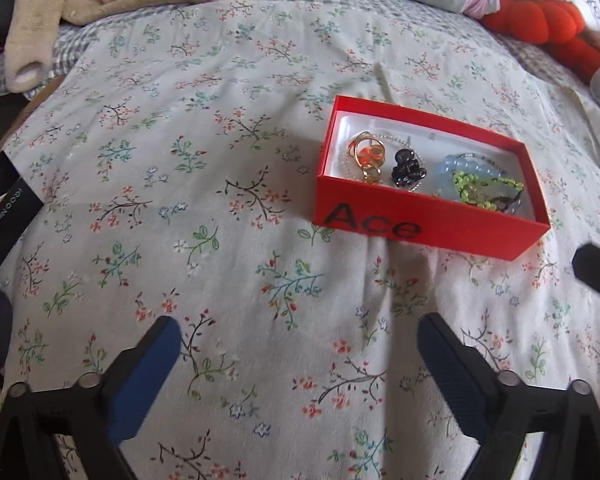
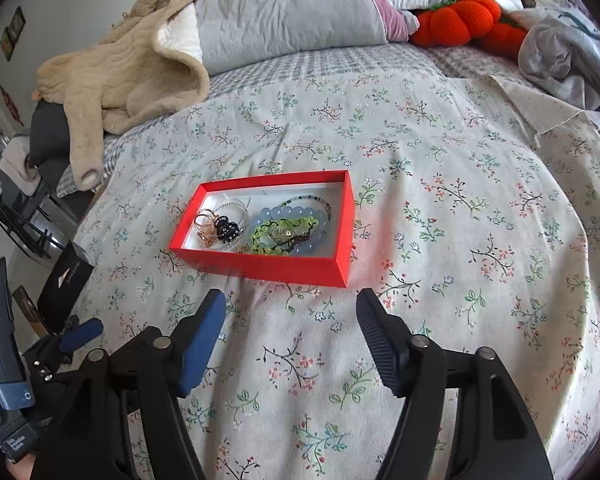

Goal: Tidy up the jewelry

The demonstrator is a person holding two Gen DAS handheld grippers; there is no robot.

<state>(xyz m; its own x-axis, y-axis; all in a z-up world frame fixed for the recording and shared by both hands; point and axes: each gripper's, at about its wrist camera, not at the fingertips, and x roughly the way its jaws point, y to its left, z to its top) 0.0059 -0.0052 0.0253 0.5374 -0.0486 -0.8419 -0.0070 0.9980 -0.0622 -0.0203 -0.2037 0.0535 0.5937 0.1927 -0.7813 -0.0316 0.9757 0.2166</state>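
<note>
Red cardboard box [image 1: 428, 226] holding the tangled beaded bracelets [image 2: 288, 228] and rings sits at 1 o'clock of the released left gripper [image 1: 300, 336]. Right gripper [image 2: 290, 312], also spread and empty, should descend vertically, pinching 1 strand.

Open red box [image 1: 428, 224] holding rings, bead bracelets [image 2: 288, 230].

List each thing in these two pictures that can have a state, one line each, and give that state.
red box: open, no lid on, resting on the bedspread.
blue bead bracelet: inside the box, tangled with the green one.
green bead bracelet: inside the box.
left gripper: open, empty.
right gripper: open, empty.
beige jacket: crumpled, unfolded.
</note>
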